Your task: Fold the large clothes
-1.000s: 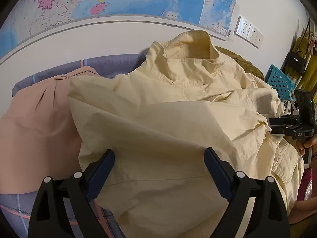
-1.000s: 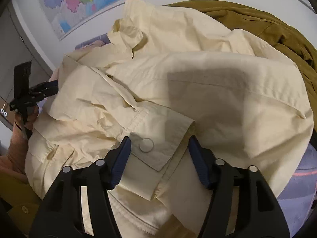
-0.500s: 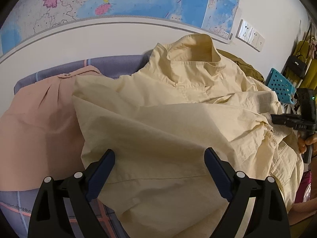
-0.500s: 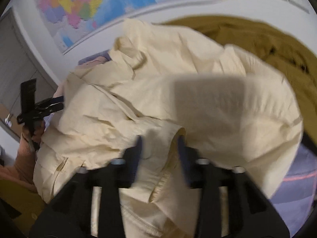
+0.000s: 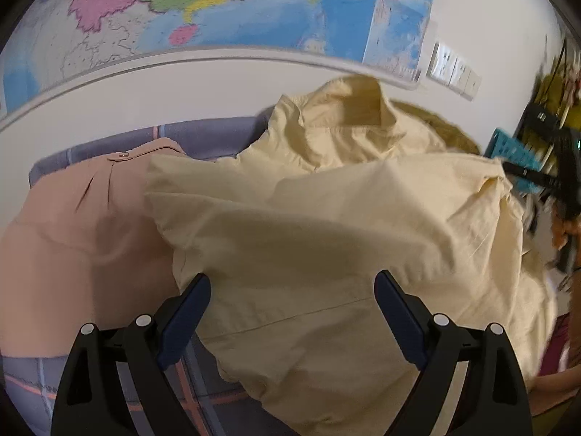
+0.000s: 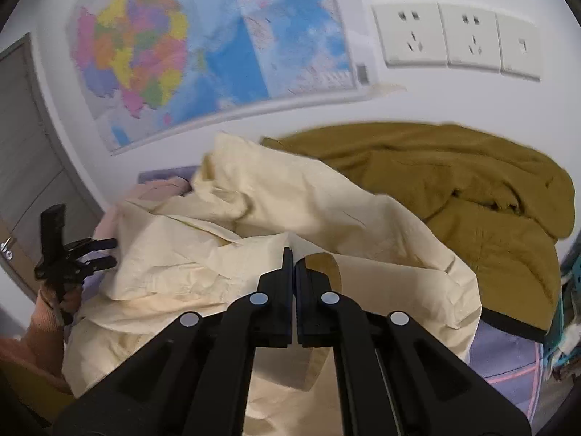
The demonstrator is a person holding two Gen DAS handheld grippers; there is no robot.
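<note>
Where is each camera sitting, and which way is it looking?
Left wrist view: sits on the left hand-held gripper, facing the wall map over the yellow shirt and pink garment; its open fingers show, and the right hand-held gripper at the edge.
Right wrist view: sits on the right hand-held gripper, shut on the yellow shirt, facing wall sockets and an olive jacket; the left hand-held gripper appears.
Shared: shirt, map, pink garment.

A colourful wall map (image 5: 225, 3) hangs above the bed's far edge, with 3 white wall sockets (image 6: 457, 40) beside its right end. A grey door (image 6: 25, 167) stands left. A teal plastic basket (image 5: 508, 150) sits at right.
</note>
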